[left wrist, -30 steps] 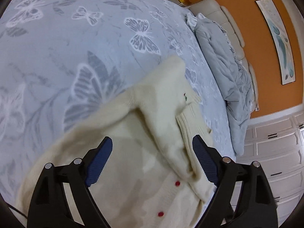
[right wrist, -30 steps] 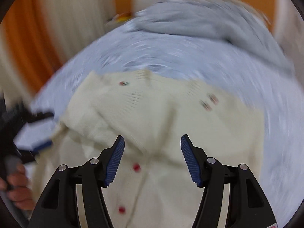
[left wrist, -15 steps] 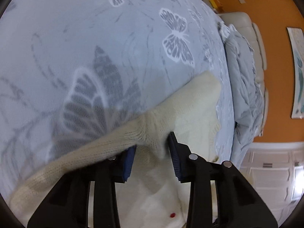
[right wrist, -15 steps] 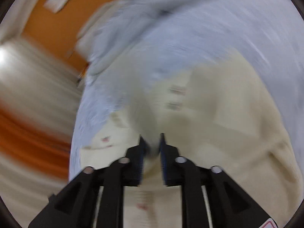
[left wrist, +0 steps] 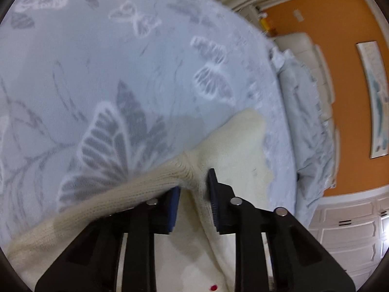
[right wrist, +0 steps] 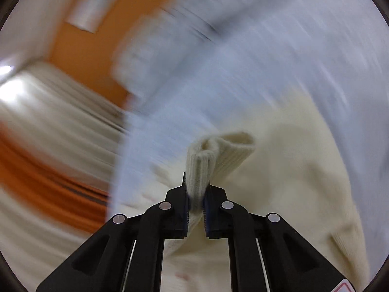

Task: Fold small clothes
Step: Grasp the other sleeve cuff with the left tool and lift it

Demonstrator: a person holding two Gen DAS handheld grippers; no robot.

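Left wrist view: left tool (left wrist: pixel 193 200) clamped on the knit edge of one cream cardigan (left wrist: pixel 233 150), which lies on the butterfly-print bed cover (left wrist: pixel 102 56); one red button (left wrist: pixel 213 287) visible; one grey duvet (left wrist: pixel 308 121) bunched beyond. Right wrist view, heavily blurred: right tool (right wrist: pixel 195 200) clamped on one ribbed cuff (right wrist: pixel 214 153) of the same cardigan, lifted above its body. Handling note: likely best to carry both held edges together, level, so the fold lands square without dragging

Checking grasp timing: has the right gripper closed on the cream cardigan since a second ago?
Yes. The right gripper, open above the flat cream cardigan before, is now shut on a ribbed fold, lifted off the blue bedspread.
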